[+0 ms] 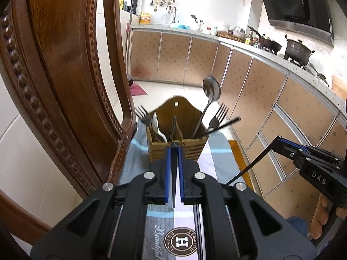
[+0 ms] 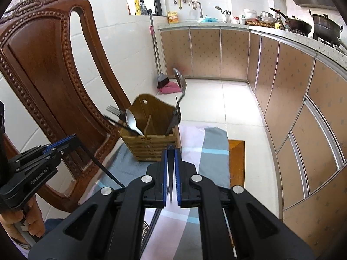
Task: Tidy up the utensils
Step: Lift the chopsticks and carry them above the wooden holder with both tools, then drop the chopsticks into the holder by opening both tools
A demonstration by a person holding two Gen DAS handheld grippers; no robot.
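A wooden utensil holder (image 1: 176, 149) (image 2: 149, 146) stands on a striped cloth (image 1: 138, 169) (image 2: 208, 151). It holds forks (image 1: 144, 116), a metal spoon (image 1: 211, 90), a white spoon (image 2: 132, 120) and dark sticks. My left gripper (image 1: 174, 151) is shut on a black chopstick (image 1: 174, 179), just in front of the holder. My right gripper (image 2: 171, 151) is shut on another black chopstick (image 2: 171, 177), a little to the holder's right. Each gripper shows in the other's view, the right one (image 1: 279, 139) with its chopstick hanging down, the left one (image 2: 71, 138) likewise.
A carved wooden chair back (image 1: 65, 75) (image 2: 54, 75) stands close on the left of the holder. Kitchen cabinets (image 1: 271, 108) (image 2: 292, 86) and a counter with pots run along the right. A broom and pink rag (image 2: 168, 88) lie on the tiled floor.
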